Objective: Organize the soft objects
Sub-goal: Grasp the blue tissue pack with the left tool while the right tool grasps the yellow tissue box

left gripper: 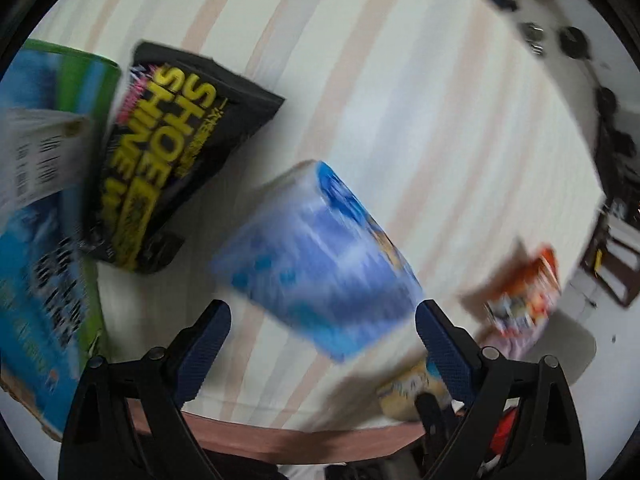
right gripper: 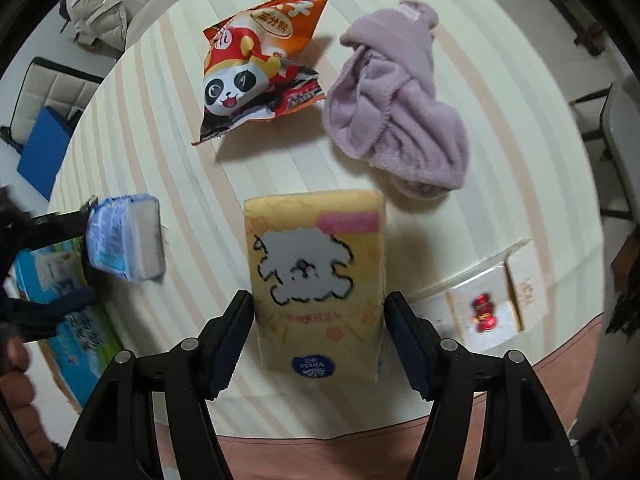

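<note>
In the left wrist view my left gripper is open, its fingers wide apart around the near end of a blue tissue pack, without visible contact. The view is motion-blurred. In the right wrist view my right gripper has its pads against both sides of a yellow tissue pack with a white dog on it. The blue pack and the left gripper show at that view's left. An orange panda snack bag and a crumpled lilac towel lie farther back on the striped tablecloth.
A black "SHOE SHINE" pouch and a blue-green box lie at the left of the left wrist view. A clear box with a red item sits at the table's right front edge. Chairs stand around the table.
</note>
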A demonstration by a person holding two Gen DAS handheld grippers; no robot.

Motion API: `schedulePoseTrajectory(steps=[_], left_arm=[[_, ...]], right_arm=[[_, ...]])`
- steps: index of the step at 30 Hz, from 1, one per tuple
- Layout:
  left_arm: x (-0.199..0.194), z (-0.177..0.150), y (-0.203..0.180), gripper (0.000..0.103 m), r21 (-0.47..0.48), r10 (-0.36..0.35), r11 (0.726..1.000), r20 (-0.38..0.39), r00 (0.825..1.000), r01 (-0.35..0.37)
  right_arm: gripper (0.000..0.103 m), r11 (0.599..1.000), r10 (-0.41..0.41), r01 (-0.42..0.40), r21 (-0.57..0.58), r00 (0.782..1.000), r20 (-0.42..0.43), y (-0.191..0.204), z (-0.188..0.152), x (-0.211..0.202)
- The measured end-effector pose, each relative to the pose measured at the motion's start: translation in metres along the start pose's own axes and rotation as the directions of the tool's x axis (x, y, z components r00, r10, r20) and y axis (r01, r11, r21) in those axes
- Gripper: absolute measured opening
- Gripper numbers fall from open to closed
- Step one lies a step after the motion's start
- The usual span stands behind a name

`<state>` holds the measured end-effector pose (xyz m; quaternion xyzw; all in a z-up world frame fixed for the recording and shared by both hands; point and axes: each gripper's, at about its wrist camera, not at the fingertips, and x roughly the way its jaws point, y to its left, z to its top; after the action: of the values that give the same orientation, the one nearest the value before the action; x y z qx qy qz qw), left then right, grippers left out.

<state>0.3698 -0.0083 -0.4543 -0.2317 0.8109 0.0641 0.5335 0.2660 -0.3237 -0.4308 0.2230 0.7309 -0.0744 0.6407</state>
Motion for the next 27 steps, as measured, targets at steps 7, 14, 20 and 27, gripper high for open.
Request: schedulePoseTrajectory(steps=[7,14,20,27], left_arm=[[0.015,0.018,-0.015,0.095,-0.034,0.109,0.994,0.028,0.994,-0.108],[0.034,-0.021,-0.085,0.095,0.44,0.262,0.841,0.18,0.948,-0.316],[0.047,-0.039,-0.07,0.095,0.418,0.272,0.851,0.168,0.948,-0.318],[0.06,-0.066,-0.045,0.088,0.369,0.258,0.881,0.149,0.955,-0.295]], right_arm=[[0.07,1.0,-0.026,0.026,0.0,1.0,0.011,0.007,0.002,0.01],[0.07,0.988,-0.101,0.097,-0.119,0.995,-0.022,0.025,-0.008,0.023],[0.07,0.986,-0.114,0.111,-0.127,0.993,-0.015,0.026,-0.017,0.022],[0.07,0.981,-0.151,0.149,-0.123,0.989,-0.006,0.034,-0.025,0.032]])
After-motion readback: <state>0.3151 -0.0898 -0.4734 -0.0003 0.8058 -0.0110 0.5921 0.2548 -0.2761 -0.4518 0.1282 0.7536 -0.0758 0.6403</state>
